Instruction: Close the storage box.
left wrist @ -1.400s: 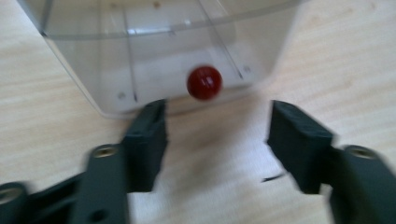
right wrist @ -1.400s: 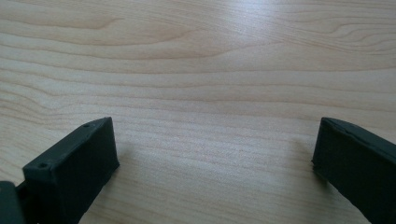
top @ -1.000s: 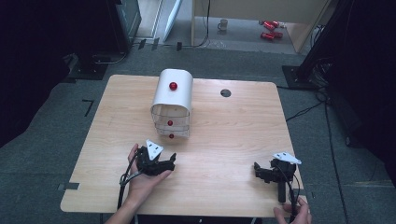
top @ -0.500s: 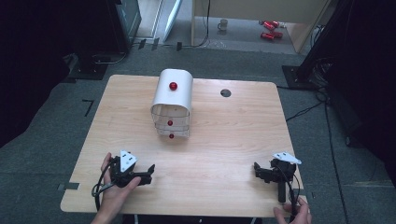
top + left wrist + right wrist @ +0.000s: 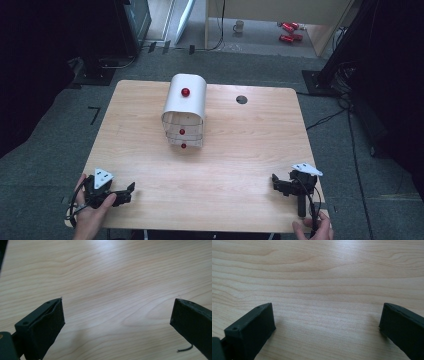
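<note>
Down at the near edge of the bench (image 5: 240, 200), the left gripper (image 5: 131, 190) lies low at the left corner, its jaws having just been opening and now spread wide with nothing but bare wood grain between them; across at the near right corner, the right gripper (image 5: 274, 181) sits on the wood, jaws equally wide and empty. Neither one is touching anything (both well apart from the cabinet), so this reads to me like a finish or a pause, hands parked, drawers all looking pushed in. Further up, mid-bench, stands the small white drawer cabinet (image 5: 186, 107) with its rounded top: one cabinet, three red knobs (image 5: 185, 92) counted, and beyond it to the right one dark round hole (image 5: 241, 99) in the board. Two grippers, two hands, nothing else on the wood
</note>
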A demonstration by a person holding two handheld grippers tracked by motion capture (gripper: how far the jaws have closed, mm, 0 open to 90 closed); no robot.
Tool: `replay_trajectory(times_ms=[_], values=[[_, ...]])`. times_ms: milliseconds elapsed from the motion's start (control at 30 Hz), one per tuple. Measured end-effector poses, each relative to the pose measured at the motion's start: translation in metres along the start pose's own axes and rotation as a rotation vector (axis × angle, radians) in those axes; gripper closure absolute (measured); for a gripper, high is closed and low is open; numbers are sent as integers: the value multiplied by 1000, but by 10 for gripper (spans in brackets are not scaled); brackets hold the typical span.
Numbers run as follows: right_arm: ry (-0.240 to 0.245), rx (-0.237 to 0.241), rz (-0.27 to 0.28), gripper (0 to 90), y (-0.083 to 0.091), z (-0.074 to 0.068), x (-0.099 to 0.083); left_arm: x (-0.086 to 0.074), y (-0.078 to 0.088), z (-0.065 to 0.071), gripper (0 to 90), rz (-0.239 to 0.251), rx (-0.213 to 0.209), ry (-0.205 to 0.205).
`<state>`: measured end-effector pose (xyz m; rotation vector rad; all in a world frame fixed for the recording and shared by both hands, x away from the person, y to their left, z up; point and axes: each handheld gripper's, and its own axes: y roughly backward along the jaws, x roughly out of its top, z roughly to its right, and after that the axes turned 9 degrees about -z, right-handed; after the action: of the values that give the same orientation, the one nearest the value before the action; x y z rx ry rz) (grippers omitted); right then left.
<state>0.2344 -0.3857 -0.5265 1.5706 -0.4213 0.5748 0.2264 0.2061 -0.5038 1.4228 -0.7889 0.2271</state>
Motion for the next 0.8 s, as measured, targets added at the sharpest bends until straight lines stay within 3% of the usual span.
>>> replay_trajectory(times_ms=[167,300,467,533,800], values=[[0,0,0,0,0,0,0,-7,-6,-15,0,-46,37,13],[0,0,0,0,0,0,0,-4,-10,-15,0,-63,44,5],[0,0,0,0,0,0,0,-2,-15,-11,0,-66,12,3],[0,0,0,0,0,0,0,-3,-17,-14,0,-61,-28,23],[0,0,0,0,0,0,0,-3,-18,-11,0,-61,-14,43]])
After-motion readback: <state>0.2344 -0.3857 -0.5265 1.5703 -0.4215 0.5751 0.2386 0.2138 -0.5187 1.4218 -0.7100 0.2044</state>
